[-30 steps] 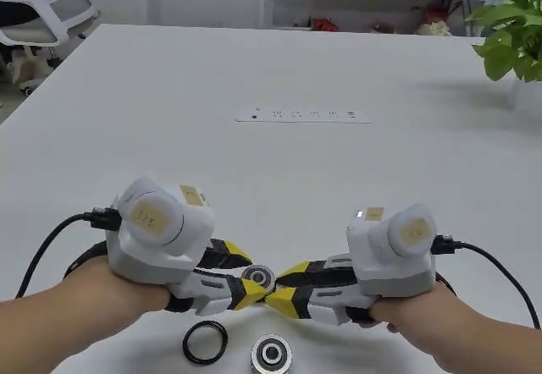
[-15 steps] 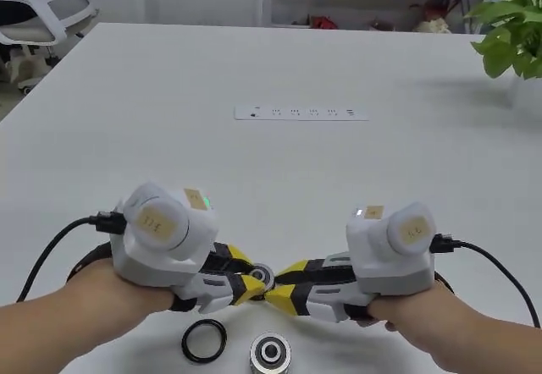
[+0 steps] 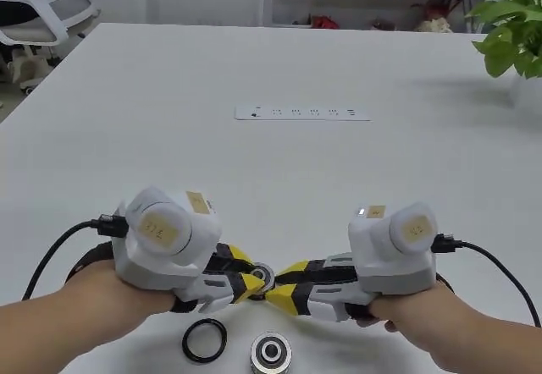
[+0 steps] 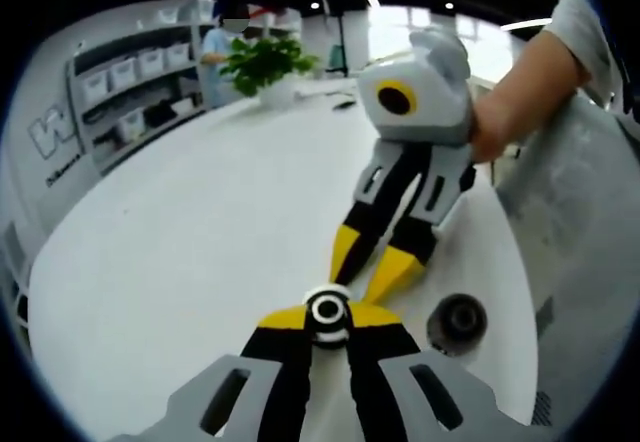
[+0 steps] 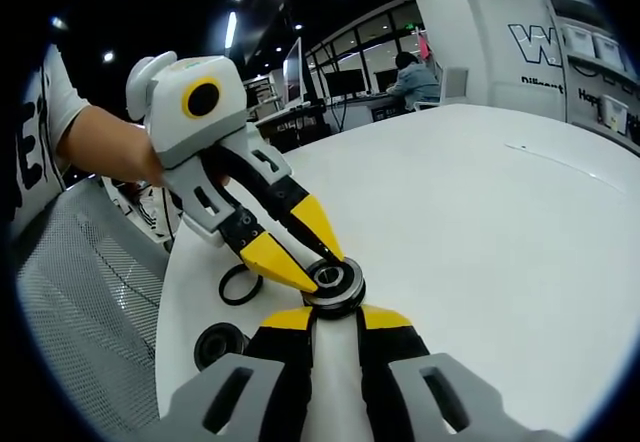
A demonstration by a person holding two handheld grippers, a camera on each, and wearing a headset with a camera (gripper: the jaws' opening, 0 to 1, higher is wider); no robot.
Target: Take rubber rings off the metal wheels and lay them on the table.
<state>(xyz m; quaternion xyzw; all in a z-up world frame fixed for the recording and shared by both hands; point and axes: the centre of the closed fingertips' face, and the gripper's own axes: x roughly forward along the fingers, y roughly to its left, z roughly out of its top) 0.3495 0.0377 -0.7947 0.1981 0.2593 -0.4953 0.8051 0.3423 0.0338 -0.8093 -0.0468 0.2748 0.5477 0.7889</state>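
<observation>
A small metal wheel [image 3: 261, 274] with a dark rubber ring around it is held just above the table between the two grippers. My left gripper [image 3: 252, 283] is shut on this wheel [image 4: 328, 311]. My right gripper [image 3: 277, 288] meets it from the other side, jaws nearly together, pinching the near rim of the wheel [image 5: 336, 284]. In the left gripper view the right gripper [image 4: 368, 265] comes down from the top. The left gripper [image 5: 292, 250] reaches in from the left of the right gripper view. A loose black rubber ring [image 3: 204, 340] and a second wheel [image 3: 271, 353] lie on the table.
The white table [image 3: 279, 179] stretches far ahead, with a flat power strip [image 3: 302, 114] at its middle. A potted plant [image 3: 512, 35] stands at the far right corner. An office chair [image 3: 42, 10] is beyond the far left edge. Cables trail from both grippers.
The left gripper has sunk and tilted slightly. Both grippers' tips stay together at the held wheel. The ring and second wheel on the table have not moved.
</observation>
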